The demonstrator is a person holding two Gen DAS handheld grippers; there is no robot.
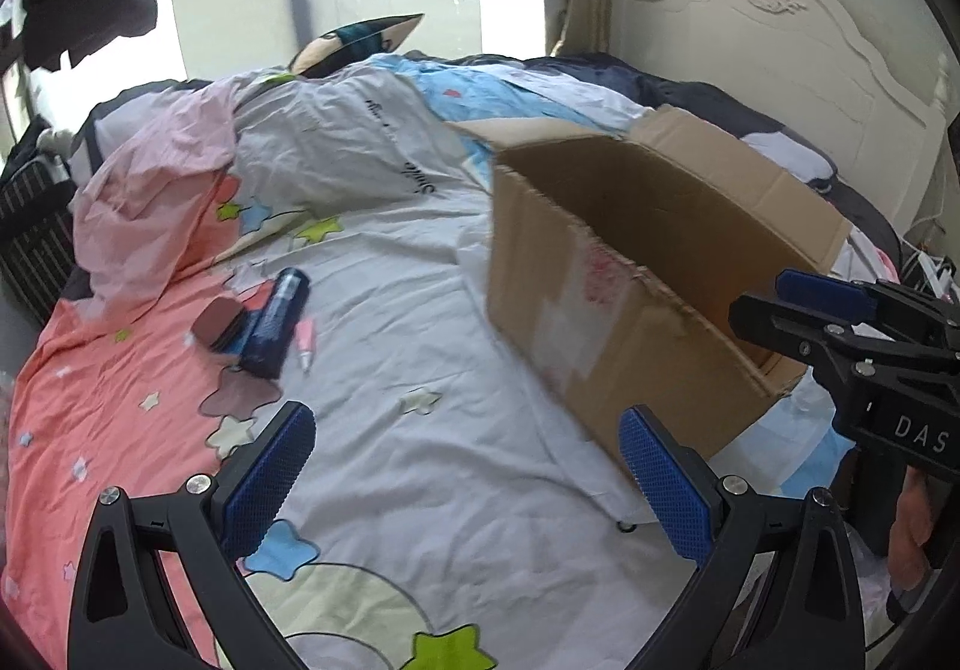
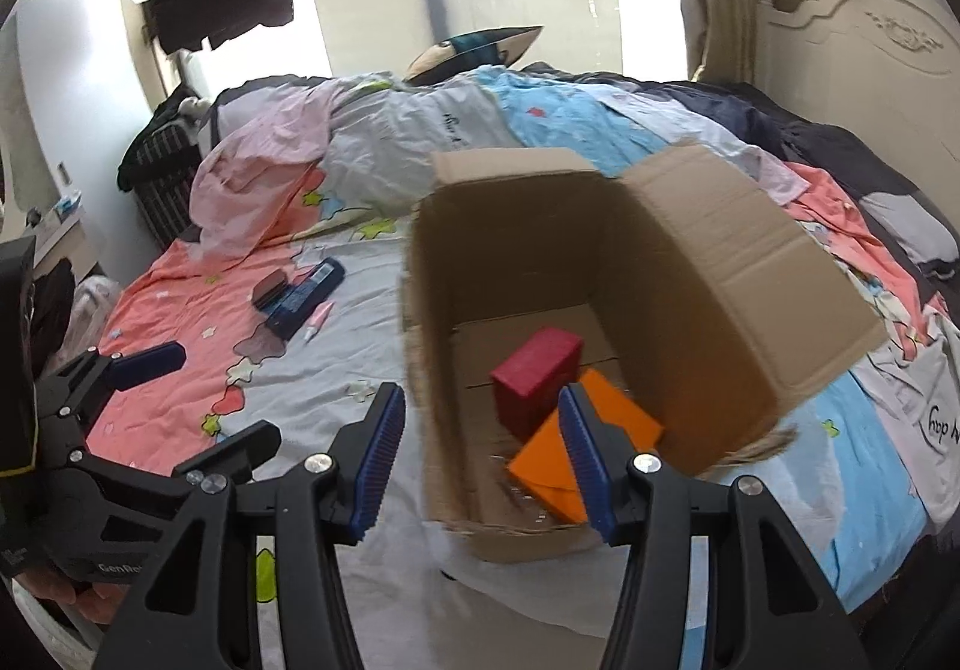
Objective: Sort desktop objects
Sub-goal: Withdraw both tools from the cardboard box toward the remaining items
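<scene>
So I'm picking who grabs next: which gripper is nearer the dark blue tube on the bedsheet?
Left. The left gripper faces the dark blue tube from just short of it; the right gripper hovers over the cardboard box, farther off.

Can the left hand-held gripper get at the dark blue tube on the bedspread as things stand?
Probably yes. The left hand-held gripper is open and empty, and only bare bedspread lies between it and the dark blue tube.

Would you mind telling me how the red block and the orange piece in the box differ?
The red block is a chunky cuboid; the orange piece is flat and angular. The red block lies toward the far end of the box; the orange piece lies nearer, partly behind the right claw. Both lie on the box floor, touching.
</scene>
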